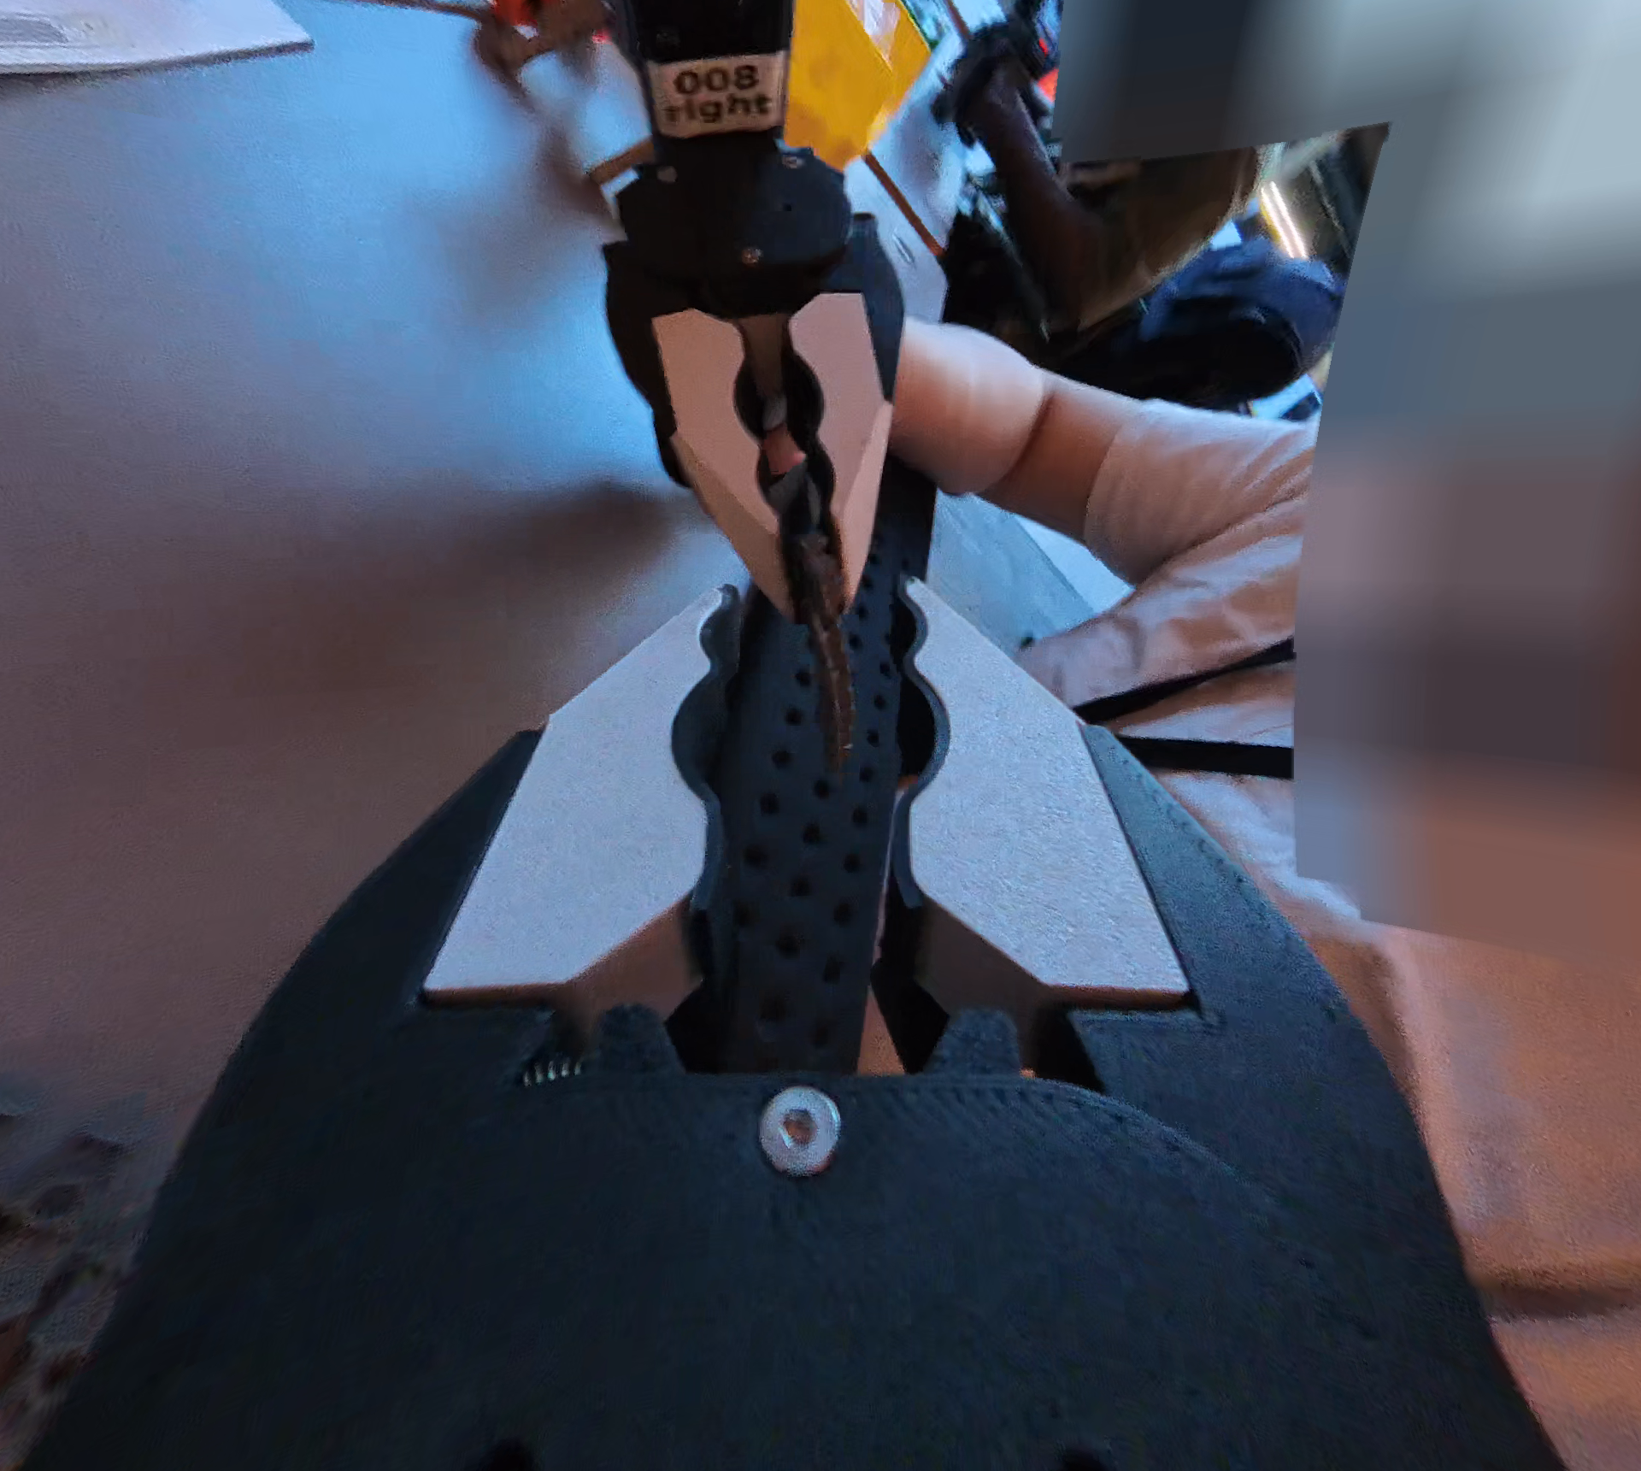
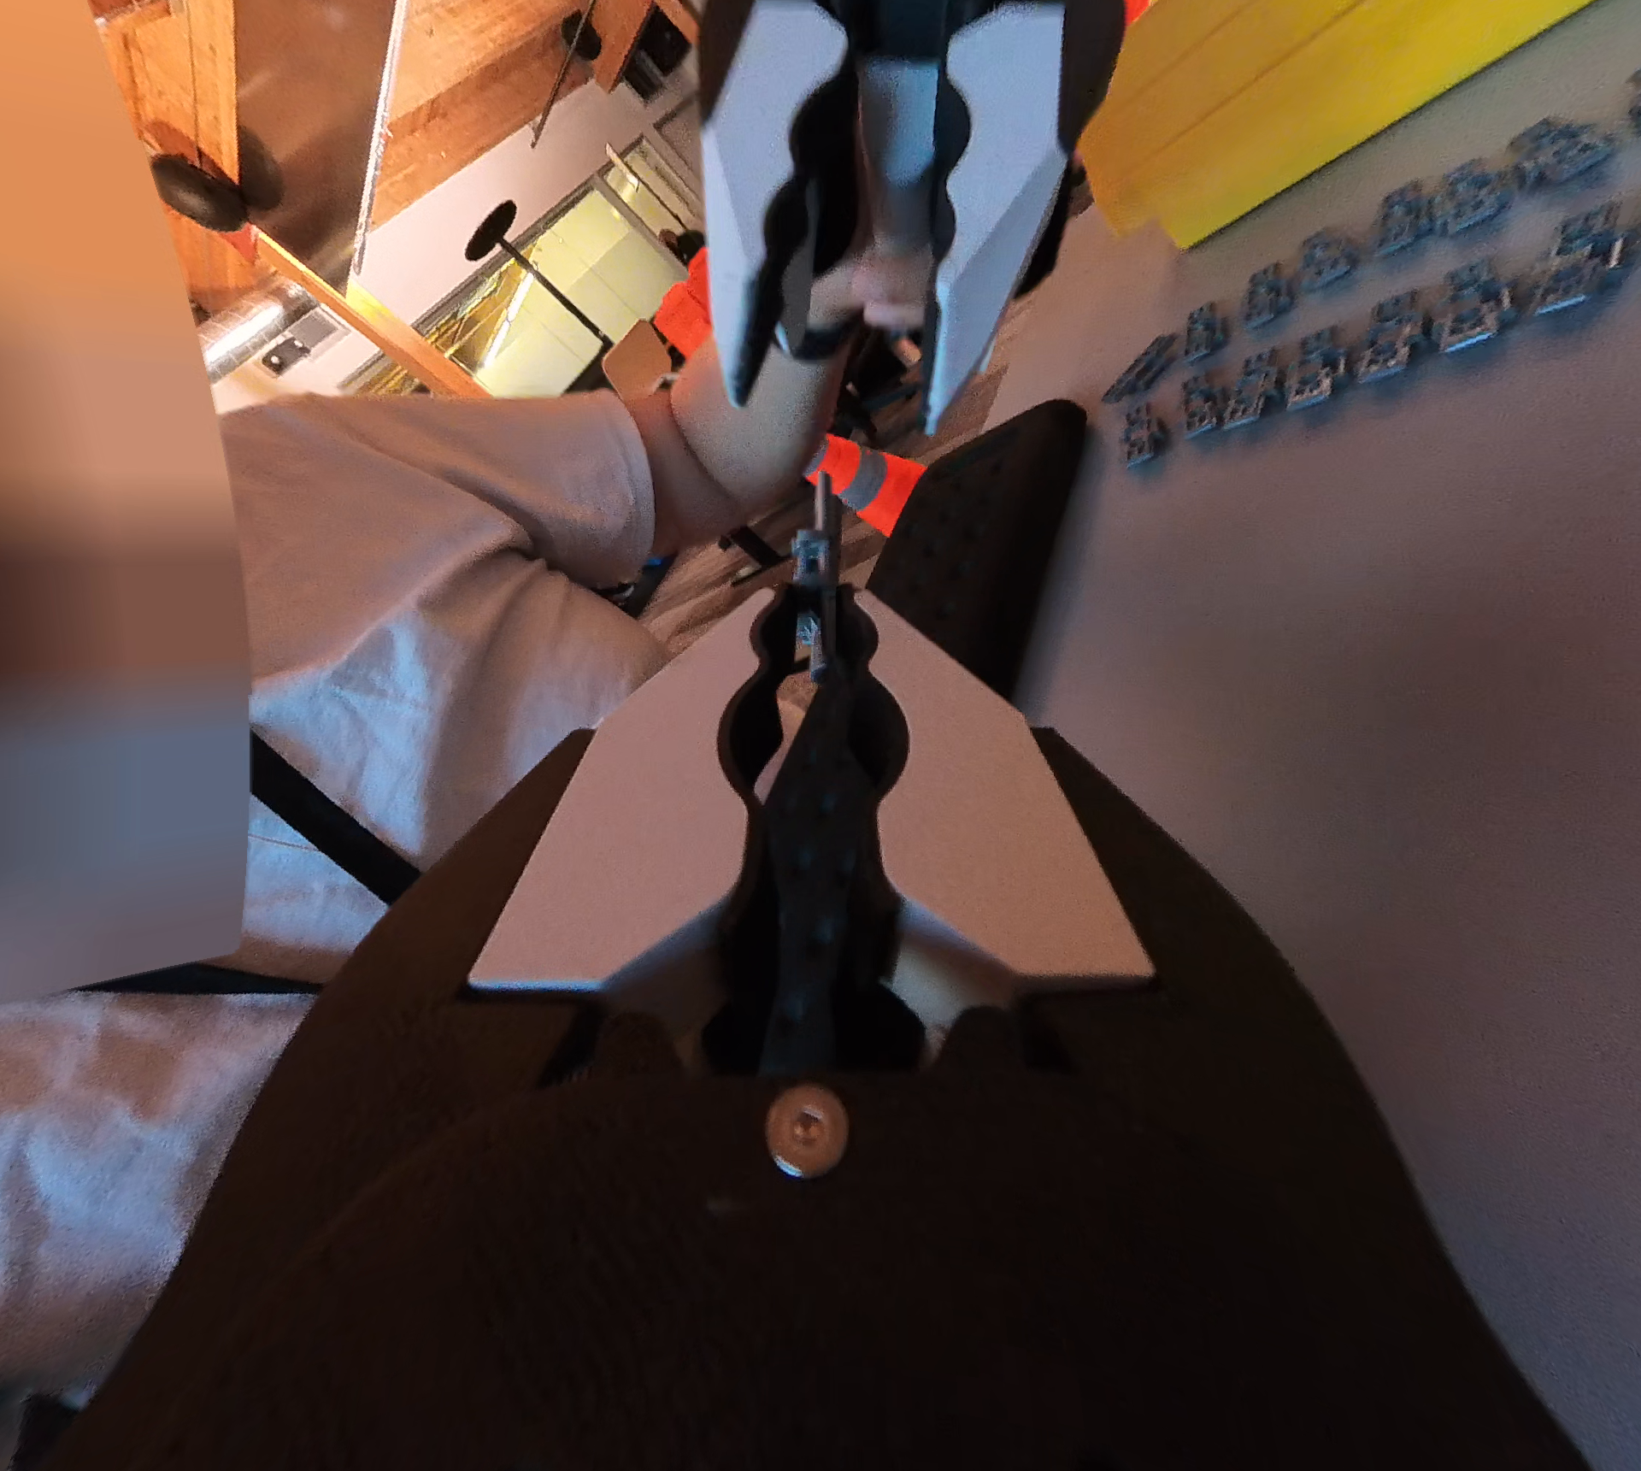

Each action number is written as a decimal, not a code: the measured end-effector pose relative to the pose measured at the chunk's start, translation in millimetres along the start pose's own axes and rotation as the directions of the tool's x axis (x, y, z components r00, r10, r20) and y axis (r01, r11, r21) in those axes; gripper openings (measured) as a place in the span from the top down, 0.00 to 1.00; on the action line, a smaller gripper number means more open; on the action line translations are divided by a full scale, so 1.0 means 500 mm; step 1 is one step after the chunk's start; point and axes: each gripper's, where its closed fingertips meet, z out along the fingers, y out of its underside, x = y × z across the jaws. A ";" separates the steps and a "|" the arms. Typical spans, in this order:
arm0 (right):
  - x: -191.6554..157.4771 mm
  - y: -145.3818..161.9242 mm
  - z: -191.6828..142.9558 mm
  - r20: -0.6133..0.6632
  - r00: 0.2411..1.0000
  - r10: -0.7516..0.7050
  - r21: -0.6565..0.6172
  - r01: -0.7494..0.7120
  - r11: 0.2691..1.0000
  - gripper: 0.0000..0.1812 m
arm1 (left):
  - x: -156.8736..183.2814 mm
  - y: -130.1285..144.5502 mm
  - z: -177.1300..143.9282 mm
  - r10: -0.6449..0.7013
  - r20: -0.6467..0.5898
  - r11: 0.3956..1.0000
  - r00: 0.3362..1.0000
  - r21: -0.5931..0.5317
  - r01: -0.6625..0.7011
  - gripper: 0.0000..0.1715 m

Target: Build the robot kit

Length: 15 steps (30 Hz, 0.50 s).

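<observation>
Two tongs meet tip to tip over a pale surface. Between the parted fingers of the left tongs runs a black perforated strap, filling the gap; whether they pinch its edges I cannot tell. Just beyond their tips, the right tongs are clenched on the strap, seen edge-on, with a small metal fitting at their tips. A hand shows behind the right tongs. Farther right of the right tongs, rows of small grey parts lie before a yellow box.
</observation>
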 end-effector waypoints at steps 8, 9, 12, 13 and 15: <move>-0.003 -0.011 0.002 -0.021 0.999 -0.035 0.032 0.036 0.999 0.96 | 0.007 0.014 0.027 -0.043 0.003 0.977 0.999 0.209 0.042 0.84; -0.002 -0.011 0.003 -0.024 0.999 -0.035 0.033 0.036 0.999 0.97 | 0.004 0.018 0.033 -0.050 0.005 0.979 0.999 0.196 0.048 0.85; 0.004 -0.006 0.004 -0.051 0.998 -0.035 0.014 0.036 0.999 0.96 | -0.003 0.024 0.045 -0.053 0.028 0.984 0.998 0.174 0.047 0.93; 0.007 -0.004 0.004 -0.061 0.997 -0.042 0.008 0.042 0.999 0.96 | -0.005 0.024 0.046 -0.047 0.041 0.985 0.998 0.171 0.039 0.95; 0.011 -0.005 0.003 -0.073 0.997 -0.040 0.011 0.041 0.999 0.97 | -0.008 0.022 0.046 -0.039 0.076 0.984 0.996 0.176 0.025 0.95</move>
